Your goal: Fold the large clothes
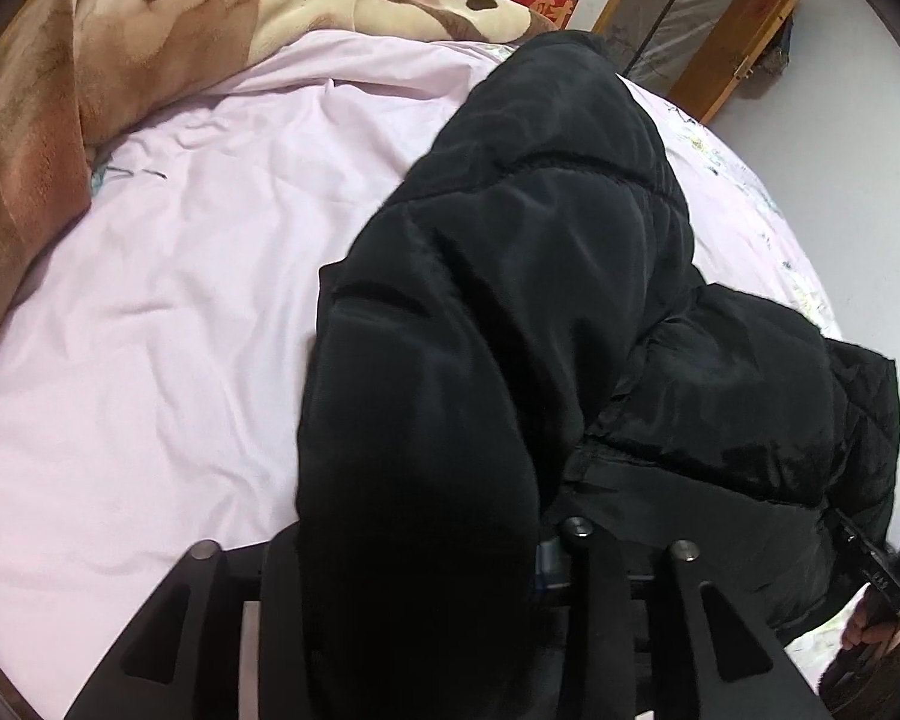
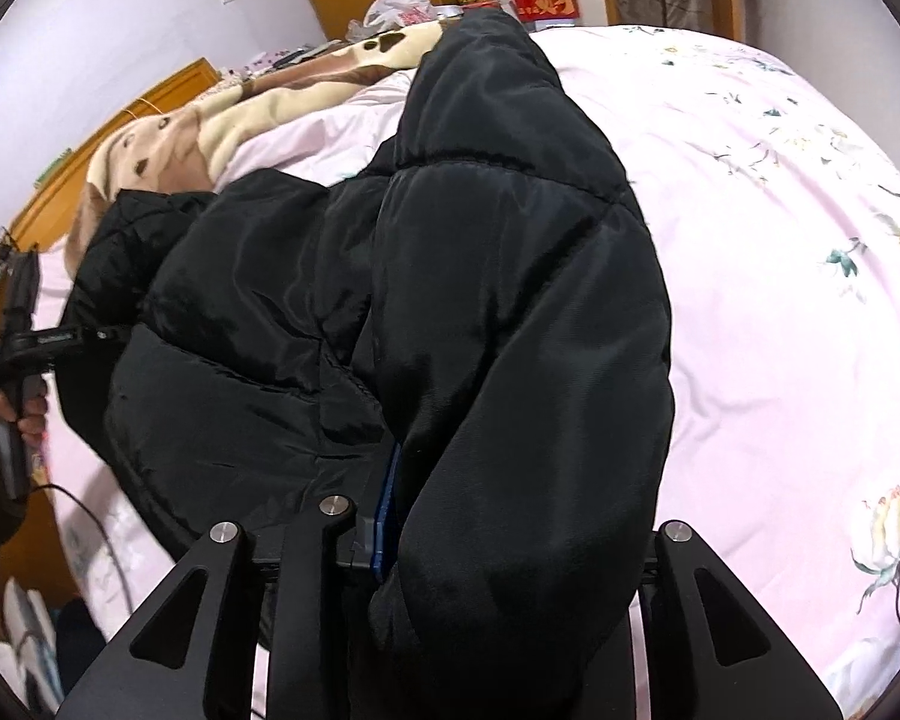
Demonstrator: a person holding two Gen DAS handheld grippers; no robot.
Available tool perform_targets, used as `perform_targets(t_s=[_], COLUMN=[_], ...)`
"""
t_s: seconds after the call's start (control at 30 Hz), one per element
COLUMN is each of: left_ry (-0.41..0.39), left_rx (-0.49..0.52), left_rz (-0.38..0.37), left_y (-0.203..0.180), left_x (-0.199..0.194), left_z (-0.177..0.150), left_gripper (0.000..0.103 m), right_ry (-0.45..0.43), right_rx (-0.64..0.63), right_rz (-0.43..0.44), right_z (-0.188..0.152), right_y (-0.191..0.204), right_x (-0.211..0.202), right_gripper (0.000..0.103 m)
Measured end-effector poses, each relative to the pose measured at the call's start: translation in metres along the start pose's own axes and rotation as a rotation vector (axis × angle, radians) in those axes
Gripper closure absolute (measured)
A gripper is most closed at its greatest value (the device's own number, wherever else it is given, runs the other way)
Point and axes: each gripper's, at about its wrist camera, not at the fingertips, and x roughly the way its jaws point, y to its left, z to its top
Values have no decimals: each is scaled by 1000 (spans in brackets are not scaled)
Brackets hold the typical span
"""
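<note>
In the left wrist view, we are looking down along our left tool point(image 1: 450, 564) at a black padded jacket point(image 1: 540, 276) that is lying on the pink bedsheet point(image 1: 168, 300) of the bed. A thick fold of the jacket is draping over the tool and is sitting between its fingers, hiding the pads, so we cannot tell whether they are pressing on the cloth. The jacket is stretching away from us toward the far edge of the bed. A brown and cream fleece blanket point(image 1: 150, 30) is lying at the upper left, apart from the jacket. At the lower right edge our right hand point(image 1: 870, 630) is gripping the handle of the other tool.

In the right wrist view, we are looking along our right tool point(image 2: 450, 534) at the same jacket point(image 2: 450, 270), bunched in puffy folds on the bedsheet point(image 2: 780, 300), which is showing a flower print here. One fold is hanging down between the fingers, beside a blue pad; whether it is being pinched we cannot tell. The blanket point(image 2: 210, 126) is lying behind the jacket. At the left edge our left hand point(image 2: 24, 408) is holding its tool's handle.
</note>
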Motion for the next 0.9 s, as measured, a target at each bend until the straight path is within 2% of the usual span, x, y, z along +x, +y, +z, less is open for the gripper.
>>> perform_targets(t_s=[0.17, 0.4, 0.5, 0.7, 0.9], left_ry=[-27, -66, -85, -101, -136], left_rx=[59, 139, 181, 179, 199], left_rz=[65, 156, 198, 240, 277], left_y=[-10, -24, -30, -37, -41], left_x=[9, 7, 5, -4, -18], left_z=[-6, -18, -21, -27, -32], left_gripper=[52, 44, 44, 44, 44], right_ry=[-5, -13, -13, -16, -26], right_rx=[-34, -31, -29, -57, -62], right_rz=[-69, -110, -131, -197, -272], right_z=[-7, -9, -9, -9, -7], right_y=[7, 9, 11, 24, 32], right_x=[7, 14, 14, 14, 3], right_gripper=[63, 56, 56, 52, 41])
